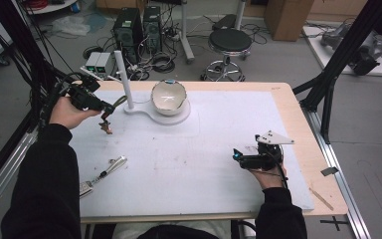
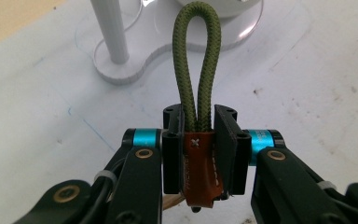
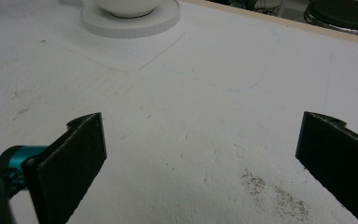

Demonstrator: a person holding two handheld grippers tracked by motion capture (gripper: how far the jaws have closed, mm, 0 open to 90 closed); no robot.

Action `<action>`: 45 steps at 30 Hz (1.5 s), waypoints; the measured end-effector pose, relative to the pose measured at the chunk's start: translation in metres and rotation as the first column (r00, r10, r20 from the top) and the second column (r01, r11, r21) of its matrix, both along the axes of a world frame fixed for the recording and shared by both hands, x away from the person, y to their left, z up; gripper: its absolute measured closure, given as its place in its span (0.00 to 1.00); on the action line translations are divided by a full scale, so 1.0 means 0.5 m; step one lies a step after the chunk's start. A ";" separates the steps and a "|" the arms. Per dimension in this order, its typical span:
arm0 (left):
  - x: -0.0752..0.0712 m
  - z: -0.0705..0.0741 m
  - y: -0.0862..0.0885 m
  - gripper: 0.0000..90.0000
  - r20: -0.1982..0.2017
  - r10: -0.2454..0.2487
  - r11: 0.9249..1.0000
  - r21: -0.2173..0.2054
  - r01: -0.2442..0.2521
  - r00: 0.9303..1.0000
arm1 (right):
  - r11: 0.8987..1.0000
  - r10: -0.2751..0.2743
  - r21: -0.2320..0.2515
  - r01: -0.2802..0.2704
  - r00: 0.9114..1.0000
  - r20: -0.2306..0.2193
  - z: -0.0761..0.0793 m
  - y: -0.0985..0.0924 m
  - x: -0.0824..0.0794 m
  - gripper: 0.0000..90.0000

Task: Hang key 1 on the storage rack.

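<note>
Two claws, left claw (image 2: 199,140) clamped on green cord keychain (image 2: 198,60), right claw (image 3: 200,149) spread wide, holding nothing

Leather tab's (image 2: 200,168) sides behind claw pads

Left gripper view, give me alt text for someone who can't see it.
Two black tongs pinch a key fob: a brown leather tab with a green cord loop standing up from it. Behind lies a white table, with a white post rising from a round white base at upper left.
</note>
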State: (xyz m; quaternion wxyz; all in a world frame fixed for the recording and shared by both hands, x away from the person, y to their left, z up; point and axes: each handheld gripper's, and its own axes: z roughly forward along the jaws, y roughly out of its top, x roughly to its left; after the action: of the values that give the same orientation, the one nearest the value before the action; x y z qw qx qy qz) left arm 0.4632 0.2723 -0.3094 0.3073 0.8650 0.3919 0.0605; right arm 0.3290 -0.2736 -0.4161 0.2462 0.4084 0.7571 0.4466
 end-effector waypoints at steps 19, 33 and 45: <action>0.012 0.080 0.037 0.82 0.042 0.057 0.997 0.049 -0.059 0.997 | 1.000 0.001 -0.002 -0.001 1.000 0.002 0.001 0.000 -0.004 0.01; 0.047 0.130 0.084 0.82 0.048 0.089 0.995 0.044 -0.091 0.995 | 1.000 0.001 -0.009 -0.001 1.000 -0.004 -0.001 0.001 -0.002 0.01; 0.088 0.124 0.103 0.82 0.013 0.141 0.990 0.005 -0.141 0.990 | 1.000 -0.003 0.000 0.003 1.000 -0.006 0.001 -0.005 -0.006 0.01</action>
State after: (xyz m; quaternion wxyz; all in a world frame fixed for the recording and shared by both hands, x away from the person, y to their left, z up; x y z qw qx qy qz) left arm 0.5074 0.3240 -0.2473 0.3021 0.8356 0.4501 0.0890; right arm 0.3260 -0.2763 -0.4156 0.2448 0.4109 0.7570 0.4451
